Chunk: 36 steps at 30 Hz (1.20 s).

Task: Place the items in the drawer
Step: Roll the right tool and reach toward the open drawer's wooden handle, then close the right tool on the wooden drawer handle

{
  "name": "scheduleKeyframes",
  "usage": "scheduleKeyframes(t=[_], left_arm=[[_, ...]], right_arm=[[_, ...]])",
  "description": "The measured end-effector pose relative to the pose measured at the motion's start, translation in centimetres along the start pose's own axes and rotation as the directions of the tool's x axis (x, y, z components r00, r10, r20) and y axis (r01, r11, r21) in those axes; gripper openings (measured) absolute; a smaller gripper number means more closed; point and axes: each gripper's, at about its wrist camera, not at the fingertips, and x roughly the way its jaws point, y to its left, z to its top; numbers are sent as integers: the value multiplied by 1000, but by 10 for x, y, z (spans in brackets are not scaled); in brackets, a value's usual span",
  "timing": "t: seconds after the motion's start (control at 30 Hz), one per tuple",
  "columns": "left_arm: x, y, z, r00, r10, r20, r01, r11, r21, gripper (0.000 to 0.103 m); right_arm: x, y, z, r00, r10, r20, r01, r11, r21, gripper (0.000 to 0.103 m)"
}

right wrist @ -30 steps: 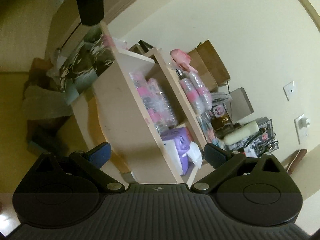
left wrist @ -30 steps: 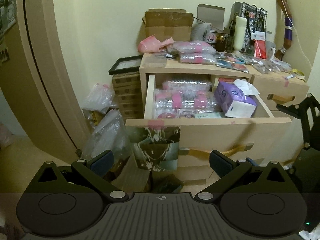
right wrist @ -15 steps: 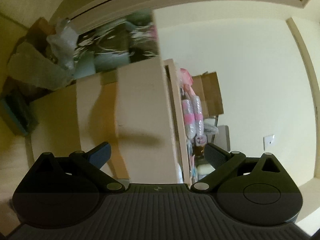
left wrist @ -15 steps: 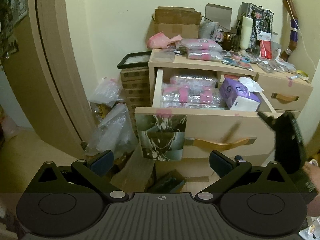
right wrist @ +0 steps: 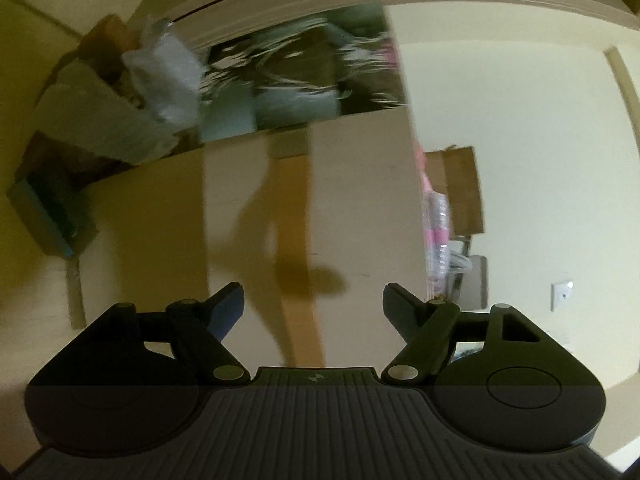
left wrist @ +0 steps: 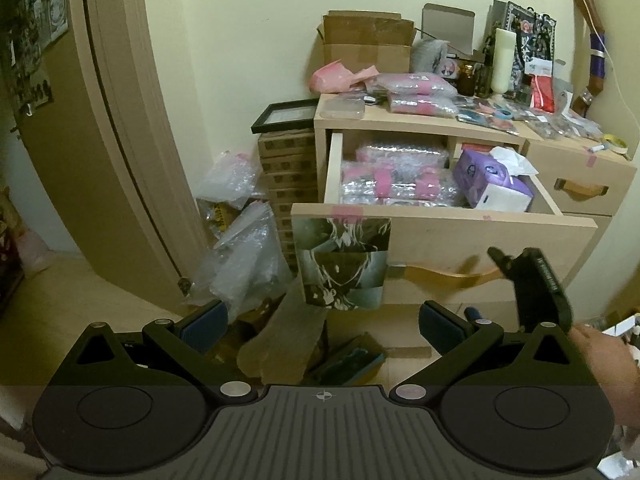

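Pale wood drawer (left wrist: 440, 236) stands pulled out, packed with pink bubble-wrapped packets (left wrist: 396, 184) and a purple tissue pack (left wrist: 494, 182). Right gripper (right wrist: 312, 300), jaws wide and empty, faces its leather handle (left wrist: 444, 274). Left gripper (left wrist: 320, 320) hangs wide, nearer.

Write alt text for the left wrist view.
An open wooden drawer, packed with pink bubble-wrapped packets and a purple tissue pack, juts from a cluttered dresser. The right hand-held gripper is by the leather handle; the open, empty left hand-held gripper frames the foreground.
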Motion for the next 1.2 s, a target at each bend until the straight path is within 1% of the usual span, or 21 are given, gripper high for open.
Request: scheduleKeyframes(t=[0.07,0.1,0.17,0.23,0.3,0.37,0.5,0.53,0.57,0.6,0.63,0.7,1.03,1.2], left_arm=[[-1,0,-1,1000,2,0,-2,1000,6,103],[-2,0,-1,1000,4,-1,-4,1000,10,103],[-2,1,-2,1000,10,-4,-9,1000,14,103],[-1,2,-2,1000,16,-11,-15,1000,11,103],[0,4,-3,1000,20,-15,-20,1000,6,103],[0,5,-3,1000,22,-14,-22,1000,6,103],[-1,5,-3,1000,23,-13,-23,1000,9,103],[-1,5,-3,1000,23,-14,-23,1000,9,103],[-1,6,-3,1000,22,-14,-22,1000,10,103],[0,6,-3,1000,22,-15,-22,1000,9,103],[0,6,-2,1000,22,-15,-22,1000,9,103],[1,7,-2,1000,22,-17,-22,1000,9,103],[5,9,0,1000,16,-21,-15,1000,18,103],[8,11,2,1000,12,-22,-12,1000,22,103]], right_arm=[[2,2,1,1000,1,-2,-1,1000,3,70],[3,3,1,1000,-2,-2,2,1000,6,65],[5,3,2,1000,-6,-7,6,1000,13,61],[7,2,4,1000,-9,-15,10,1000,21,53],[8,1,5,1000,-8,-24,9,1000,23,49],[9,2,5,1000,-7,-20,7,1000,15,49],[11,5,8,1000,-3,-13,3,1000,-9,43],[11,5,9,1000,-2,-16,2,1000,-8,41],[11,4,10,1000,-2,-18,2,1000,-7,37],[12,4,10,1000,-2,-21,2,1000,-6,28],[12,4,11,1000,-1,-23,1,1000,-5,21],[13,4,12,1000,-1,-28,0,1000,-3,20],[14,4,11,1000,5,-29,-5,1000,9,21],[21,1,11,999,15,-44,-14,999,32,21]])
